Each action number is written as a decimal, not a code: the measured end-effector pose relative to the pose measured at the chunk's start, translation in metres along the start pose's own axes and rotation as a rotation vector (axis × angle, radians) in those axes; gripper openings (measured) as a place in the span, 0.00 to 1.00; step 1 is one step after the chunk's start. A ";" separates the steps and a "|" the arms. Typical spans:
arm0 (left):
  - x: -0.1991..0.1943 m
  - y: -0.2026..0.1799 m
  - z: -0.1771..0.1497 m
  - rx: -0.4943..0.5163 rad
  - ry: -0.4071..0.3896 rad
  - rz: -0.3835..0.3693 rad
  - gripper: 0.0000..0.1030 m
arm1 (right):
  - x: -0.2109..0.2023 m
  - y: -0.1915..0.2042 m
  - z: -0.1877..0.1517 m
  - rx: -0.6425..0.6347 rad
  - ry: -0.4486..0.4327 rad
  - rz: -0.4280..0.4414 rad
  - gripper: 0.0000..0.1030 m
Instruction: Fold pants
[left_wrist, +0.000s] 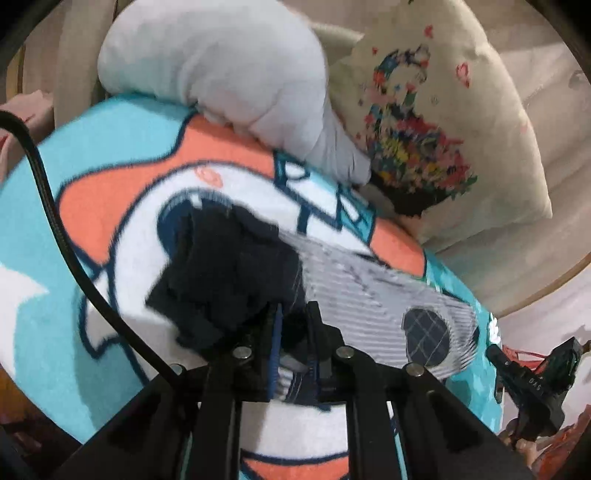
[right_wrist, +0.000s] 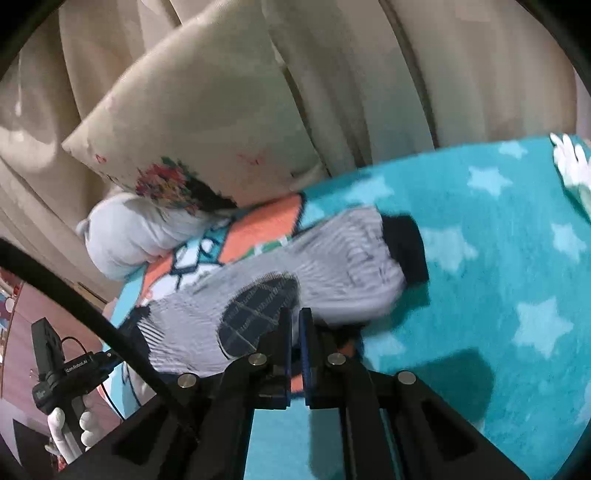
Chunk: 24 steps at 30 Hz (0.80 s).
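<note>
Right now you are pinching the pants (left_wrist: 332, 295) with both the left gripper (left_wrist: 295, 332) and the right gripper (right_wrist: 295, 332), over the blanket (right_wrist: 480, 258). Judging by that, keep both edges level while laying them flat.

"GenRobot.AI" printed white on black camera unit (right_wrist: 79, 365) of left hand-held gripper; blanket lettering unreadable.

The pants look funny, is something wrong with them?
Nothing is torn or spilled. The striped grey pants are just bunched and crooked on the blanket, mid-fold. The left gripper pinches the dark waistband into a lump; the right gripper is closed at the edge by the round patch.
</note>
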<state>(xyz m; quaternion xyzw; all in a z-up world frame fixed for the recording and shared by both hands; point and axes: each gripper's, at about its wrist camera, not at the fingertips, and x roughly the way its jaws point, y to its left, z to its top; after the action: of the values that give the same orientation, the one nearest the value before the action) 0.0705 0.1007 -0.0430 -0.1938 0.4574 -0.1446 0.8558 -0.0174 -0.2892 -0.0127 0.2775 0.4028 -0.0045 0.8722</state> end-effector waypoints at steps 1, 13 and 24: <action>-0.001 -0.001 0.005 0.000 -0.007 0.003 0.11 | -0.001 0.002 0.006 -0.004 -0.010 -0.004 0.04; -0.017 -0.009 -0.002 0.088 -0.042 0.028 0.51 | 0.030 0.074 -0.022 -0.442 0.173 0.118 0.54; -0.026 0.012 -0.014 0.018 -0.028 -0.008 0.54 | 0.089 0.142 -0.086 -0.856 0.182 0.070 0.24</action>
<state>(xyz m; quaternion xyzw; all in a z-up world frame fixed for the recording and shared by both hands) 0.0450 0.1197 -0.0368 -0.1899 0.4431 -0.1495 0.8633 0.0153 -0.1078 -0.0517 -0.0961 0.4341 0.2169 0.8691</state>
